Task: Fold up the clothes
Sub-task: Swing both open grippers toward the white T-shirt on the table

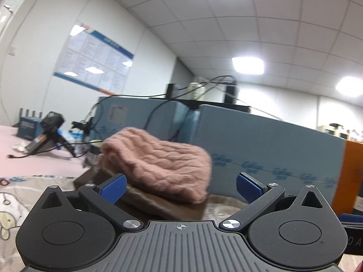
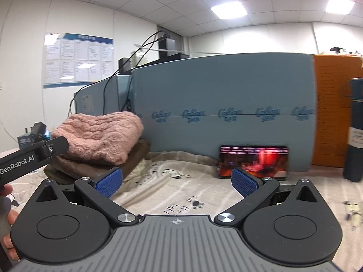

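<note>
A folded pink knit sweater (image 1: pixel 158 161) lies on top of a folded brown garment (image 1: pixel 145 200), stacked on a beige printed cloth (image 1: pixel 18 195). My left gripper (image 1: pixel 181 187) is open and empty, just in front of the stack. In the right wrist view the same pink sweater (image 2: pixel 99 133) and brown garment (image 2: pixel 90 167) sit at the left, with the left gripper's black body (image 2: pixel 31 156) beside them. My right gripper (image 2: pixel 177 182) is open and empty above the beige cloth (image 2: pixel 170 181), to the right of the stack.
A blue-grey foam board (image 2: pixel 226 104) stands behind the cloth. A phone with a lit screen (image 2: pixel 254 162) leans against it. A dark bottle (image 2: pixel 355 131) stands at the right, an orange box (image 2: pixel 331 113) behind it. Cables and a handheld device (image 1: pixel 45 133) lie at far left.
</note>
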Demonstrator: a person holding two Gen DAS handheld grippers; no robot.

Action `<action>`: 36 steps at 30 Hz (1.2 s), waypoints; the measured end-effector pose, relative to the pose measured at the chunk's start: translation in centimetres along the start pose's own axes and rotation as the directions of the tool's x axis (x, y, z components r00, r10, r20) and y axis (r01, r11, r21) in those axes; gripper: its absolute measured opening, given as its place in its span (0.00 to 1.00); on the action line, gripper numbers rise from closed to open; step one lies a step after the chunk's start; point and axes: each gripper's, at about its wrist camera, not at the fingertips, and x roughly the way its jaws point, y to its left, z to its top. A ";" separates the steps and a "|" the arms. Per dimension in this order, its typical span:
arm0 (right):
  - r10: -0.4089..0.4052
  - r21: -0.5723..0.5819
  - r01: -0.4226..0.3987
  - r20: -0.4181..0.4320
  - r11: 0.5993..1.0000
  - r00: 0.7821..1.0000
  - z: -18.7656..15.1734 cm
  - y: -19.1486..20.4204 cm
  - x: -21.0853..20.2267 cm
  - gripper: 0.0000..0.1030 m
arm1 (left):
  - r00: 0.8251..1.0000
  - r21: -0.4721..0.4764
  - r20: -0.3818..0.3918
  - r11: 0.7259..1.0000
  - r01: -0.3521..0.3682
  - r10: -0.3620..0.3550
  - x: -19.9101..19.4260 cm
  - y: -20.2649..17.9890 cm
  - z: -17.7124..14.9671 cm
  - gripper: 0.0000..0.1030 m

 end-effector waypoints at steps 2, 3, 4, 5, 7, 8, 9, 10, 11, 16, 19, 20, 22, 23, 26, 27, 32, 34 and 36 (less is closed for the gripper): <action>-0.030 0.010 0.029 0.008 1.000 1.000 0.2 -0.4 -1.3 1.00 | 0.999 0.010 0.004 0.999 0.038 -0.038 -0.5 -0.5 0.3 1.00; -0.045 0.015 0.044 0.012 0.999 0.999 0.3 -0.7 -2.0 1.00 | 0.998 0.014 0.008 0.998 0.056 -0.057 -0.8 -0.8 0.4 1.00; -0.062 0.018 0.062 0.015 0.998 0.998 0.3 -0.9 -2.7 1.00 | 0.997 0.014 0.012 0.997 0.075 -0.075 -1.2 -1.0 0.6 1.00; -0.079 0.021 0.079 0.018 0.997 0.997 0.4 -1.1 -3.4 1.00 | 0.996 0.009 0.016 0.996 0.092 -0.092 -1.6 -1.3 0.7 1.00; -0.111 0.028 0.110 0.021 0.993 0.994 0.5 -1.6 -4.8 1.00 | 0.992 -0.006 0.026 0.992 0.127 -0.127 -2.5 -1.7 0.9 1.00; -0.127 0.032 0.126 0.023 0.992 0.992 0.5 -1.8 -5.5 1.00 | 0.988 -0.009 0.030 0.989 0.149 -0.149 -2.9 -2.0 0.9 1.00; -0.142 0.036 0.141 0.025 0.989 0.990 0.5 -2.1 -6.2 1.00 | 0.984 -0.007 0.030 0.984 0.176 -0.176 -3.3 -2.3 1.0 1.00; -0.157 0.038 0.156 0.028 0.987 0.987 0.4 -2.4 -7.0 1.00 | 0.979 -0.004 0.029 0.979 0.203 -0.203 -3.7 -2.7 1.0 1.00; -0.174 0.038 0.173 0.030 0.984 0.984 0.4 -2.7 -7.7 1.00 | 0.972 0.004 0.021 0.973 0.232 -0.232 -3.8 -3.1 1.1 1.00; -0.258 0.033 0.257 0.026 0.966 0.966 0.0 -5.3 -11.5 1.00 | 0.901 -0.005 -0.083 0.905 0.426 -0.425 -4.1 -6.0 0.9 1.00; -0.323 0.014 0.323 0.025 0.946 0.946 -0.5 -7.8 -13.9 1.00 | 0.827 -0.042 -0.188 0.846 0.532 -0.530 -3.4 -8.3 0.4 1.00; -0.348 0.008 0.348 0.023 0.937 0.937 -0.6 -8.8 -14.7 1.00 | 0.798 -0.055 -0.219 0.824 0.564 -0.561 -3.2 -9.1 -0.1 1.00; -0.399 0.003 0.399 0.015 0.917 0.917 -0.9 -11.0 -16.2 1.00 | 0.739 -0.094 -0.278 0.783 0.615 -0.614 -2.9 -10.9 -0.8 1.00; -0.424 0.003 0.424 0.010 0.906 0.906 -1.0 -12.2 -17.0 1.00 | 0.706 -0.116 -0.307 0.761 0.638 -0.639 -2.7 -11.7 -1.2 1.00; -0.492 -0.010 0.491 -0.007 0.871 0.871 -1.4 -15.7 -19.4 1.00 | 0.612 -0.185 -0.375 0.703 0.687 -0.696 -2.2 -14.6 -2.3 1.00; -0.512 -0.017 0.512 -0.014 0.859 0.859 -1.6 -16.8 -20.2 1.00 | 0.585 -0.205 -0.389 0.685 0.698 -0.712 -2.3 -15.5 -2.7 1.00; -0.600 -0.078 0.595 -0.063 0.800 0.798 -2.4 -21.8 -22.8 1.00 | 0.478 -0.289 -0.444 0.626 0.725 -0.758 -1.7 -19.9 -4.3 1.00; -0.635 -0.134 0.622 -0.086 0.771 0.768 -2.9 -23.3 -23.1 1.00 | 0.433 -0.348 -0.462 0.607 0.714 -0.774 -1.2 -21.3 -5.0 1.00; -0.672 -0.191 0.648 -0.110 0.737 0.732 -3.3 -24.9 -23.3 1.00 | 0.382 -0.424 -0.476 0.587 0.689 -0.792 -0.3 -22.5 -5.7 0.99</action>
